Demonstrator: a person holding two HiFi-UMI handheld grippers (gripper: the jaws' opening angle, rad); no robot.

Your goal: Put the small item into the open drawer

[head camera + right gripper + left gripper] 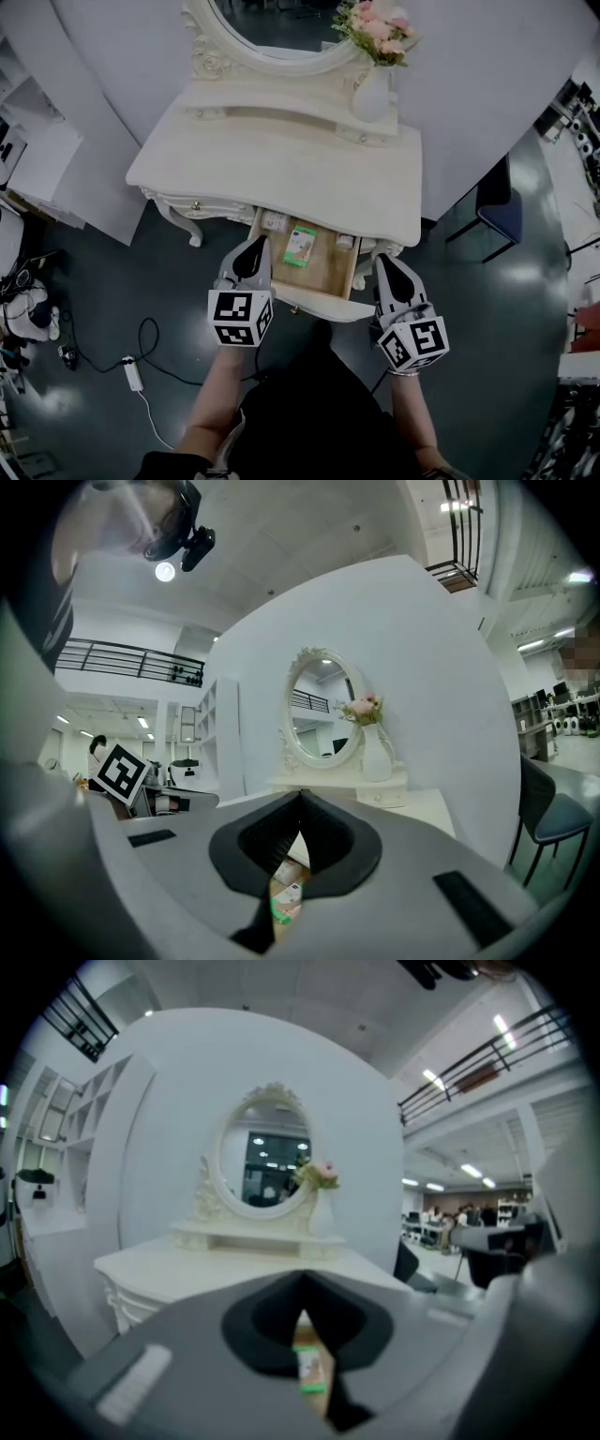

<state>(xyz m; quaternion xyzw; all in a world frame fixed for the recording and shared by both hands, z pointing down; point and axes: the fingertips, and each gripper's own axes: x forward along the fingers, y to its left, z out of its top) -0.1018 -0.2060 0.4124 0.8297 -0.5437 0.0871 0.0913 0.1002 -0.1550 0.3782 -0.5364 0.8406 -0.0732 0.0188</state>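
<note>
the small item [301, 246], a flat green and white packet, lies inside the open drawer [351, 274] of the cream dressing table [281, 159], about in the middle of the drawer's wooden floor. the left gripper [251, 247] hangs over the drawer's left front corner with its jaws pressed together and nothing between them; the packet lies just to its right and a little beyond its tips, apart from them. the right gripper [385, 263] is at the drawer's right side, outside its wall, jaws likewise closed on nothing, with the packet off to its left. in each gripper view the packet shows below the joined jaw tips, down in the drawer. at the drawer's back edge sit what look like small pale boxes [274, 222], too small to tell. on the tabletop a white vase [371, 96] of pink flowers [377, 26] stands beside the oval mirror [272, 23]
</note>
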